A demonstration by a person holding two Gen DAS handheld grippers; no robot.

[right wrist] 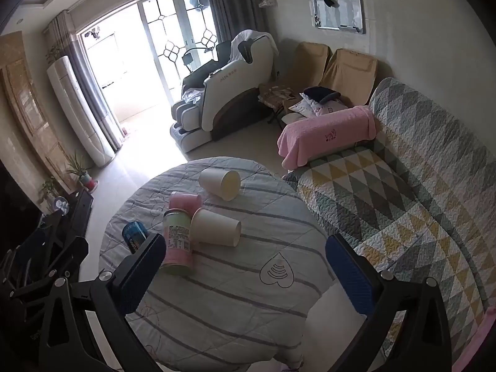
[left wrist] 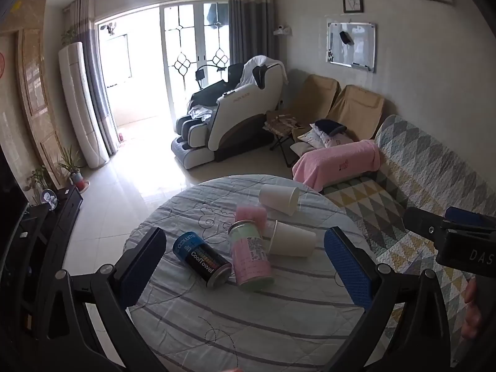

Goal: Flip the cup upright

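Observation:
Two white paper cups lie on their sides on the round cloth-covered table. The near cup rests against a pink-and-green can. The far cup lies behind it. My left gripper is open and empty, above the table's near side with the cans between its fingers. My right gripper is open and empty, short of the near cup. Its body shows at the right edge of the left wrist view.
A dark blue CoolTowel can and a pink roll lie on the table. A quilt-covered sofa stands right of the table with a pink towel. A massage chair stands behind.

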